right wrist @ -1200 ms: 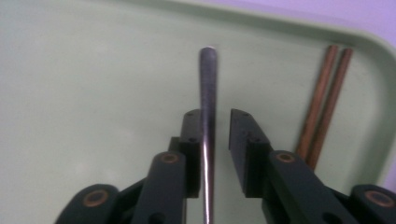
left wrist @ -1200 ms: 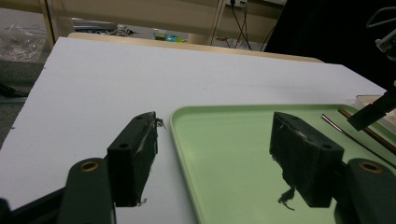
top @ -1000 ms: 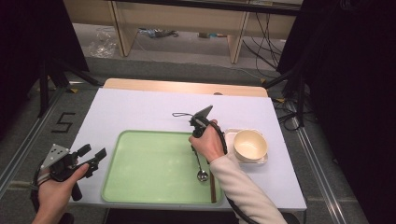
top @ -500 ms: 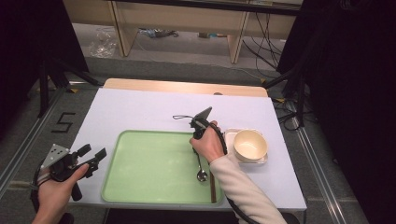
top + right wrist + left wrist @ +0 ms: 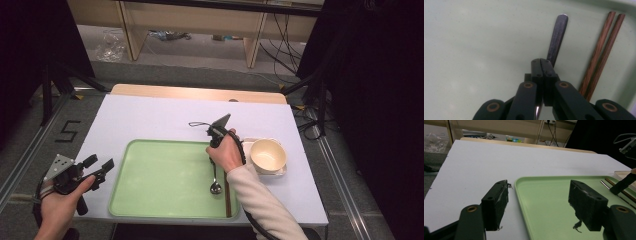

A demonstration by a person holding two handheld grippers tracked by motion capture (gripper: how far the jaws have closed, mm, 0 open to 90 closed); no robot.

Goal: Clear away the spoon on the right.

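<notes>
On the counter (image 5: 150,115), covered w/ a white sheet, lies a green tray (image 5: 160,180), near the person's side. The right tool (image 5: 214,156) points down into the right part of the tray, and its jaws are pressed together on the handle of a metal spoon (image 5: 215,181); in the right gripper view the dark handle of the spoon (image 5: 557,35) comes out beyond the closed tips, over the green tray floor (image 5: 474,45). The spoon's bowl end is toward the person, its handle goes up into the tool, approx. along the tray's right side; if the bowl touches the tray floor I cannot tell. Just beside the spoon, to its right, two brown chopsticks (image 5: 602,52) lie together in the tray, close to the right rim. A cream bowl (image 5: 268,155) stands on a small white plate (image 5: 280,171) on the counter, right of the tray and next to the right hand (image 5: 227,155). The left tool (image 5: 97,167) is held at the counter's left edge, well apart from the spoon, jaws spread w/ nothing between; in the left gripper view the tray's left rim (image 5: 520,195) passes between them.
</notes>
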